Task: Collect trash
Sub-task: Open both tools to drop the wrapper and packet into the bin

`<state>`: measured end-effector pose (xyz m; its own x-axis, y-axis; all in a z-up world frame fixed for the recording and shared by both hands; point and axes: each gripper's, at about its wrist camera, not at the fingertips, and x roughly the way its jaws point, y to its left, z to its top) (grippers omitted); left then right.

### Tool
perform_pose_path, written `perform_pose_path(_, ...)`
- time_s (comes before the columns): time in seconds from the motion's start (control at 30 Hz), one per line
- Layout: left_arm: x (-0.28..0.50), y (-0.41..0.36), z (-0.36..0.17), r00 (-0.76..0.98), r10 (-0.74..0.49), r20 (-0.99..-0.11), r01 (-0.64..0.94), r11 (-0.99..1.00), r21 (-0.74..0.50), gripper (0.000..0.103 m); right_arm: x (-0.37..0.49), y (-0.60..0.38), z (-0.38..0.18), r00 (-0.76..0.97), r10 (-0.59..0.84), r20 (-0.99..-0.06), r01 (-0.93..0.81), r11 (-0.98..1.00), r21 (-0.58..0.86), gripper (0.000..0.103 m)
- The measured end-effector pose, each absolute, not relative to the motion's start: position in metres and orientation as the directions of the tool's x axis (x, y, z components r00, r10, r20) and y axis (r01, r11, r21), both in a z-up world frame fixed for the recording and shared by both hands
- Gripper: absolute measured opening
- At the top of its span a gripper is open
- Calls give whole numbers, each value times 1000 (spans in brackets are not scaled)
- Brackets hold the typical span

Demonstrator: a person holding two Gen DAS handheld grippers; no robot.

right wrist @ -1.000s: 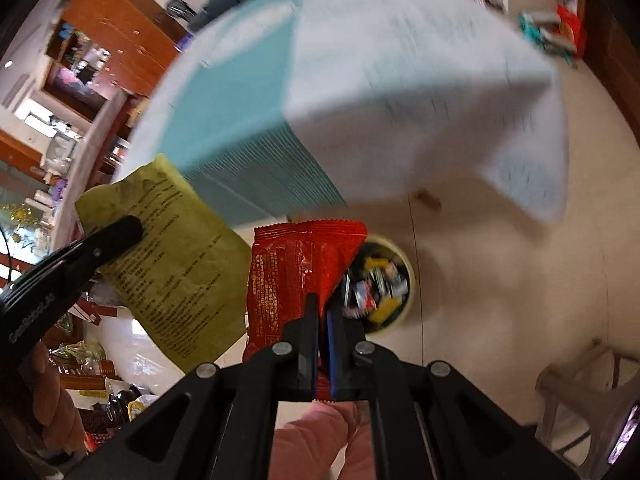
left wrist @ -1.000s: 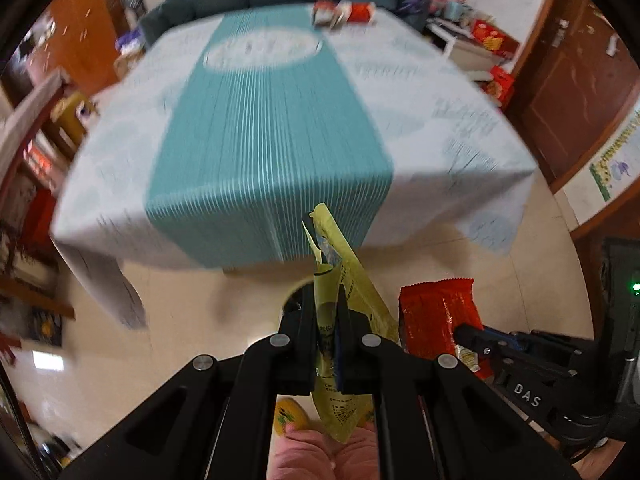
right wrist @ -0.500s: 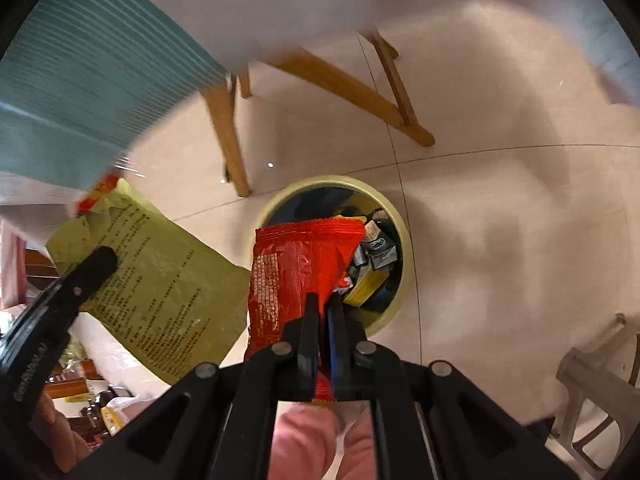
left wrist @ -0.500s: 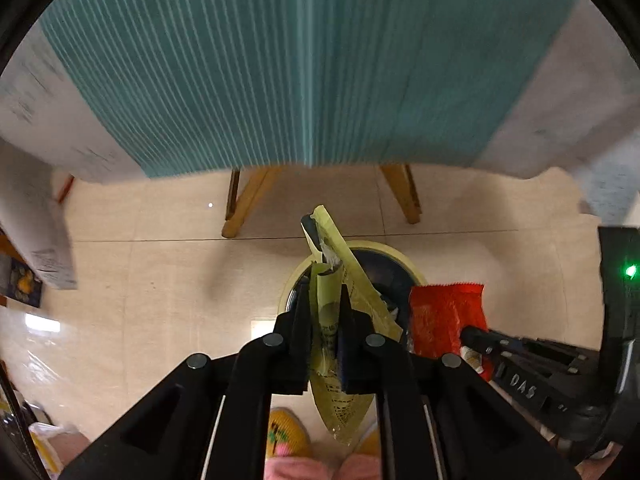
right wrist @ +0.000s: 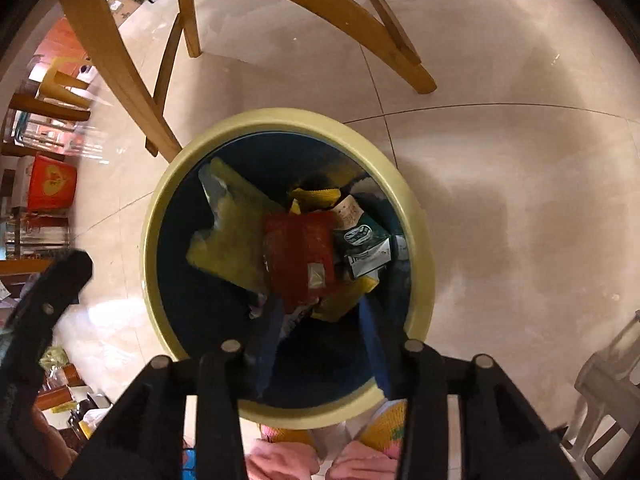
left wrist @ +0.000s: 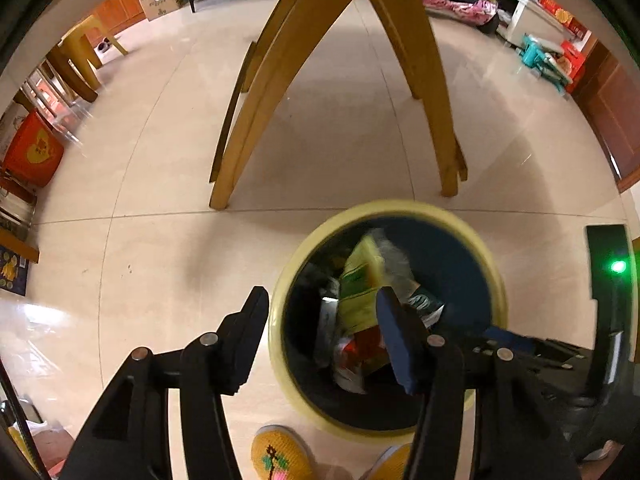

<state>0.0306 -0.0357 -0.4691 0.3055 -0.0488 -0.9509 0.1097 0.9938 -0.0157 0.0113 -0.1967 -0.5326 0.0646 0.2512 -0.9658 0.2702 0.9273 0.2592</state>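
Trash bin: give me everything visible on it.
The trash bin is round, with a pale yellow plastic-looking rim and a dark blue inside. It stands upright on the tiled floor beside a wooden table leg. Inside lie a yellow wrapper, a red wrapper on top, and other packets. Both open grippers hover above; neither touches it.

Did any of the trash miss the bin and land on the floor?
No, nothing stands out. The yellow wrapper and red wrapper lie inside the bin, and the floor around it shows no spilled trash.

Pale-yellow-rimmed bin [right wrist: 416, 216] (dark blue inside), red wrapper [right wrist: 300, 252], yellow-green wrapper [right wrist: 228, 236]
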Motion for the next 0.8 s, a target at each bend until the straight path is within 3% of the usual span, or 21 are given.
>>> perform_pose_path(0.4, 24, -28, -421, 304, -23, -952, 120, 993, 14, 54, -2, -196, -494, 102, 251, -963, 296, 916, 270, 41)
perform_pose_path(0.8, 11, -19, -303, 327, -43, -944, 153, 988, 8, 54, -13, -192, -377, 193, 271, -943, 303, 898, 320, 41)
